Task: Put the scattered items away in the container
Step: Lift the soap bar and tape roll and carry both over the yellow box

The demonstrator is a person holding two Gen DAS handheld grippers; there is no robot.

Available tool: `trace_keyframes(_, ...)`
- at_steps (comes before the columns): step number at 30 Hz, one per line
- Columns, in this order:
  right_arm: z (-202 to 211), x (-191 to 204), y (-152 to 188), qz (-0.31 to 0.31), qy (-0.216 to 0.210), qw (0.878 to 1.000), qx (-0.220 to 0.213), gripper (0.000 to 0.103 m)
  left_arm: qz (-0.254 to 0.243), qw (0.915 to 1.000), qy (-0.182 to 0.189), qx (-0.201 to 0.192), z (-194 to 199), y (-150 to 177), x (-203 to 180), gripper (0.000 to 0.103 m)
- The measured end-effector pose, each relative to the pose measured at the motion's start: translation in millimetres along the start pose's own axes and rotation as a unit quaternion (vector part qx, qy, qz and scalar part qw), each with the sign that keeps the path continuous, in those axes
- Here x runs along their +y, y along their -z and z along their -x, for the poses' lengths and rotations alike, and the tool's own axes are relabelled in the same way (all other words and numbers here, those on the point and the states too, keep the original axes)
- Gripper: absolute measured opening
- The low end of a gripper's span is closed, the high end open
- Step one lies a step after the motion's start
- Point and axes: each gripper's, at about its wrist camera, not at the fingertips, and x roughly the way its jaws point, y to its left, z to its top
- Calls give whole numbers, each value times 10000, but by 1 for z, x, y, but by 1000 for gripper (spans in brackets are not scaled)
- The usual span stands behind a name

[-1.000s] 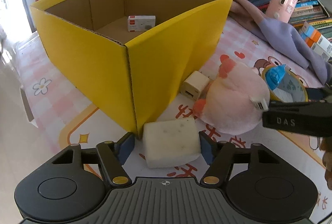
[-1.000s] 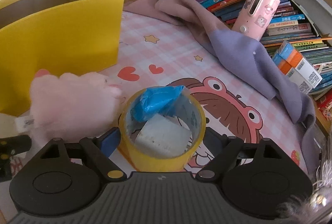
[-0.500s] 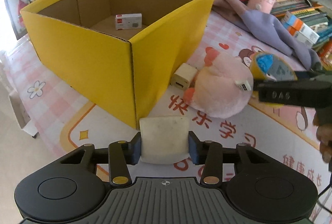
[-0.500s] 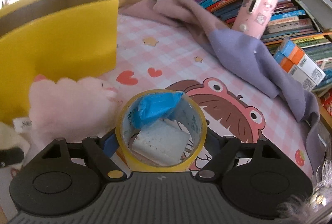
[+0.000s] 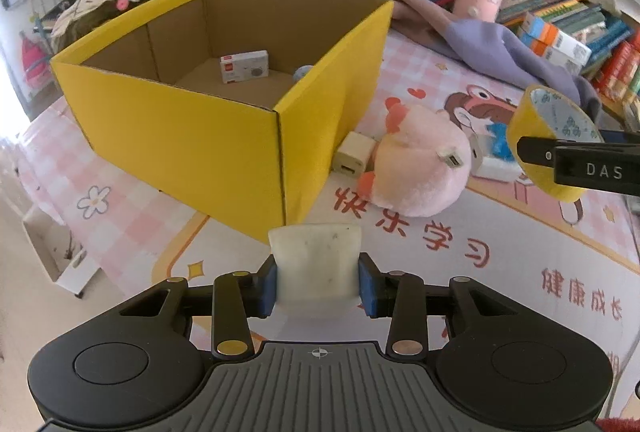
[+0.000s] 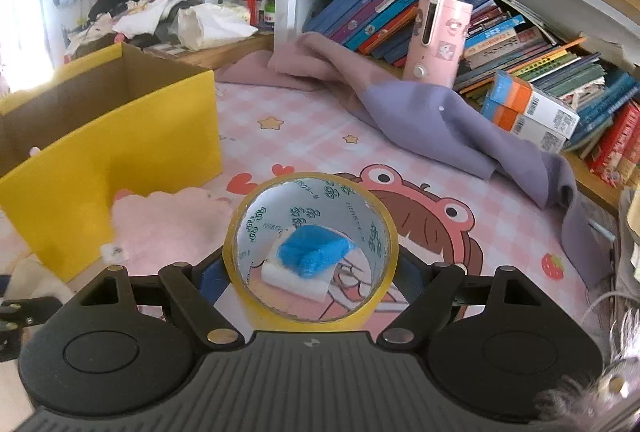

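My left gripper (image 5: 316, 282) is closing on a white sponge block (image 5: 315, 256); its blue pads press both sides and the block hangs above the mat. Just beyond stands the open yellow cardboard box (image 5: 180, 136) with a small white carton (image 5: 244, 67) inside. My right gripper (image 6: 310, 272) is shut on a yellow tape roll (image 6: 312, 324), held off the mat; that roll (image 5: 540, 128) shows at the right of the left wrist view. A white and blue pack (image 6: 308, 260) lies under the roll. A pink plush (image 5: 416, 168) and a cream charger cube (image 5: 354, 158) lie beside the box.
A purple and pink cloth (image 6: 440, 120) is draped over the mat's far side, below leaning books. A pink cylinder (image 6: 438, 40) and orange and blue cartons (image 6: 528, 108) stand by the books. The table's edge (image 5: 24, 192) runs along the left.
The left jaws closed onto the sponge block and lifted it from the mat. The right gripper raised the tape roll, leaving the blue pack on the mat.
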Motion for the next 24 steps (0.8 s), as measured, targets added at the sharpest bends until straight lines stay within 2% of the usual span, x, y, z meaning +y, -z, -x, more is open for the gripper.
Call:
trace_keyframes(6,24,5,13,-158,38,9999,14,81,-586,9979,225,-149,13,-4,-8,37)
trace_keyframes(11,51,13,24,-337,72,9994,27,81,-1067,9922,594,-240,29,-5,-12,37)
trace_keyframes(17,74,32,38,-372,239,9990,116,81,-1298,9855,942,-548,46,-7,-8,36)
trace_keyframes(24,99,58,50,-411,567,9975,68,81,-1778,9701,1441,-810,56,-8,-6,36)
